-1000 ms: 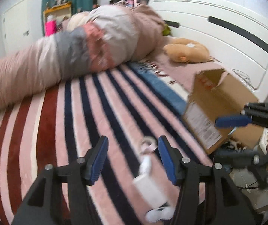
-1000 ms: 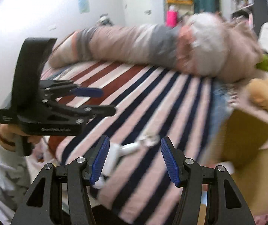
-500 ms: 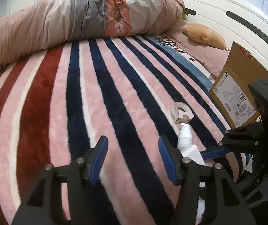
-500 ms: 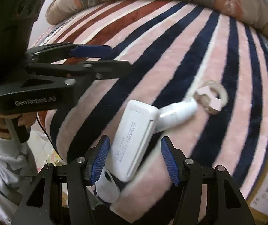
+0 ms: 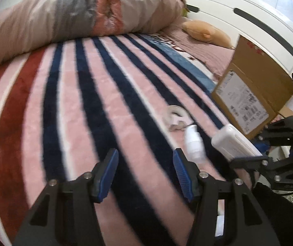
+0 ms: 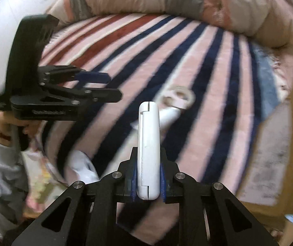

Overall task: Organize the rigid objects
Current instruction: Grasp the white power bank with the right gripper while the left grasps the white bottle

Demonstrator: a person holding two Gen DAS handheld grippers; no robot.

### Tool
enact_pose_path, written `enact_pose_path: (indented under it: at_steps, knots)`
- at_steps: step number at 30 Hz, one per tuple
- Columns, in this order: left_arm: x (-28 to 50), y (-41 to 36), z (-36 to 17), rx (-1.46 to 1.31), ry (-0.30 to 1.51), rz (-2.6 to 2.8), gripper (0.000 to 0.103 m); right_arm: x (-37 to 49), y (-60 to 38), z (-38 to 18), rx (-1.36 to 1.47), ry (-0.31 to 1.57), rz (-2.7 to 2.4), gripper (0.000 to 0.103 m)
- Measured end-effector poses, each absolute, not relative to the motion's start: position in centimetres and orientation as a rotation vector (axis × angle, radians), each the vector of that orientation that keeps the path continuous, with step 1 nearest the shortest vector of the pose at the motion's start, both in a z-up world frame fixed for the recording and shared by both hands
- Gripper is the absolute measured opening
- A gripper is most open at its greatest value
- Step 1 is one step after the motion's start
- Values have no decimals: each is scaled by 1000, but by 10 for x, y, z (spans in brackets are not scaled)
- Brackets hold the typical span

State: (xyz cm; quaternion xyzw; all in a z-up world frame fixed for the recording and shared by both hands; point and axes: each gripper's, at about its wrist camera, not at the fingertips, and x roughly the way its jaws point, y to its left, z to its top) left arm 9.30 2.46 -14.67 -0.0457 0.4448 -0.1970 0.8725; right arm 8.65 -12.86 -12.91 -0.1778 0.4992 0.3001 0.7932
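Now that the right tongs (image 6: pixel 148 181) are clamped on the white flat case (image 6: pixel 148 149), the case stands on edge between the blue pads at the lower middle of the right wrist frame, lifted off the striped blanket (image 6: pixel 197 78); half a second ago it lay flat on the blanket between pads that were still apart. From the left wrist view the same case (image 5: pixel 233 143) hangs at the right of the frame, just in front of the cardboard box (image 5: pixel 249 98). The left tongs (image 5: pixel 145 174) stand apart and hold nothing, hovering over the blanket at the bottom of the frame. Left behind on the blanket are the small white bottle (image 5: pixel 194 144) and, touching its tip, the pale tape dispenser (image 5: pixel 176 115), both at middle right. I judge the first pick done; the case most likely goes to the box at the right, and the bottle and dispenser wait their turn.
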Motion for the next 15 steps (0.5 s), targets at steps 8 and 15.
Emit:
enact_pose_path:
  at_steps: [8,15]
  knots:
    - [112,-39,-163,-6,988,-506,40,86,-142,-155,-430,1083,531,13]
    - [116,-41,-164,0,986,-483,22,98,-148,-160,-368,1091,538,13]
